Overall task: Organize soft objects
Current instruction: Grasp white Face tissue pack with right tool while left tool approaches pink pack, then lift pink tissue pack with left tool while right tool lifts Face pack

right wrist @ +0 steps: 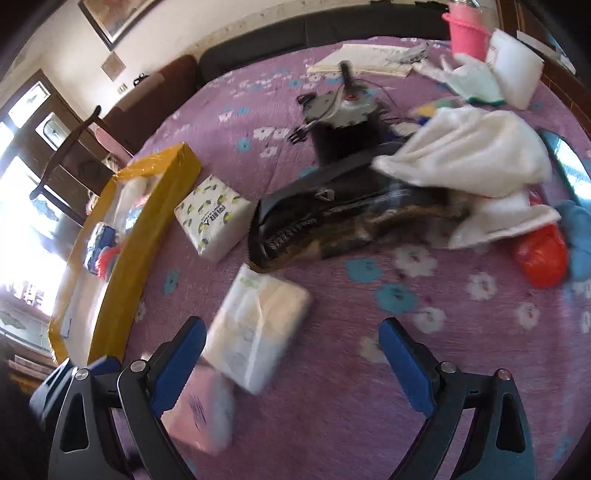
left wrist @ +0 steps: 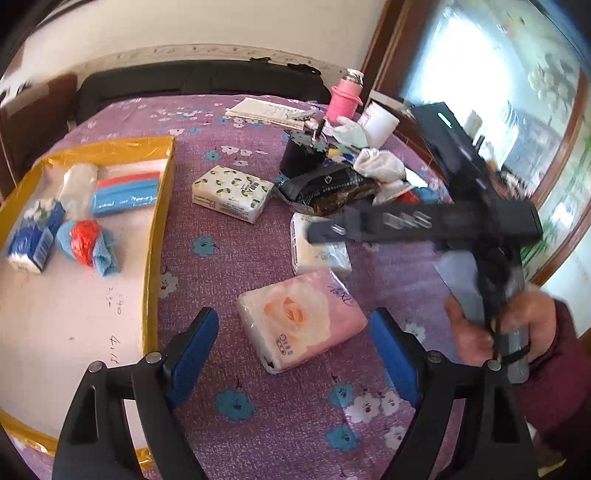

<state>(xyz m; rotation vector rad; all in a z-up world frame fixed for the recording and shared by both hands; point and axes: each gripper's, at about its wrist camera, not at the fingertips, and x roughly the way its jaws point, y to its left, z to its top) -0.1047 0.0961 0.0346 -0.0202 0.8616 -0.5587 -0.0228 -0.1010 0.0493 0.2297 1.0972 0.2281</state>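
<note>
My left gripper is open over the purple flowered cloth, its blue pads either side of a pink rose-print tissue pack, not touching it. A white tissue pack lies just beyond, and a lemon-print tissue pack farther left. My right gripper is open and empty above the cloth; the white tissue pack lies by its left pad and the pink pack under it. The right gripper's body crosses the left wrist view, blurred. White towels and a red-and-blue bundle lie at right.
A yellow-rimmed box at left holds a blue tissue pack, a red-and-blue cloth roll and folded striped cloth. A black pouch, a black motor, a pink cup, papers and a white bag crowd the far side.
</note>
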